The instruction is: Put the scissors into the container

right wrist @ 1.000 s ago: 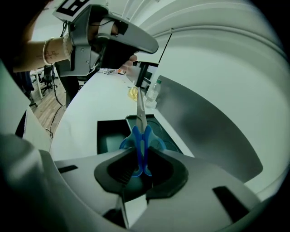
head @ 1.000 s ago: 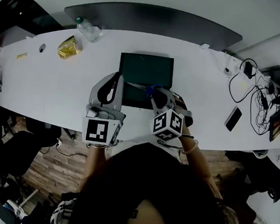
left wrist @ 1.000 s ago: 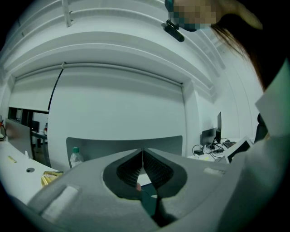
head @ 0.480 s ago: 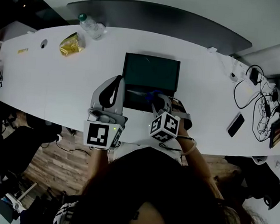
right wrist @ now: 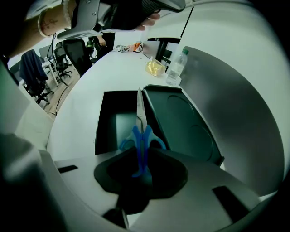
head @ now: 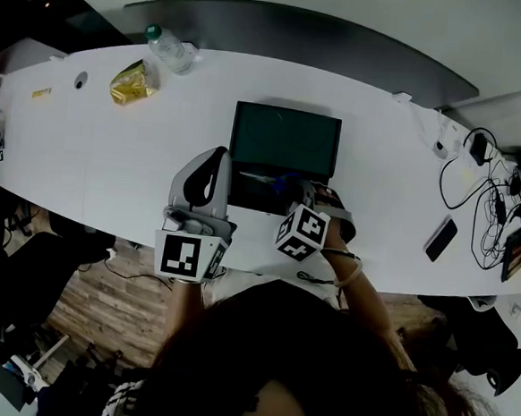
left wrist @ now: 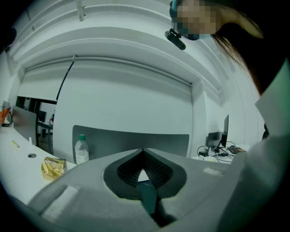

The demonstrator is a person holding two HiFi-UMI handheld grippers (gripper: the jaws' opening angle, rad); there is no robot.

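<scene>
The dark container sits open on the white table, its lid folded back beside the empty box. My right gripper is shut on the blue handles of the scissors. Their blades point out over the edge between box and lid. From the head view the scissors hang over the container's near part. My left gripper stands just left of the container, pointing upward at the wall. Its jaws meet at the tip with nothing held.
A water bottle and a yellow snack bag lie at the table's far left. A phone and tangled cables are at the right end. Office chairs stand beyond the table.
The right gripper has tilted a little with the scissors, staying over the container's near part. The left gripper has kept its place beside the container.
</scene>
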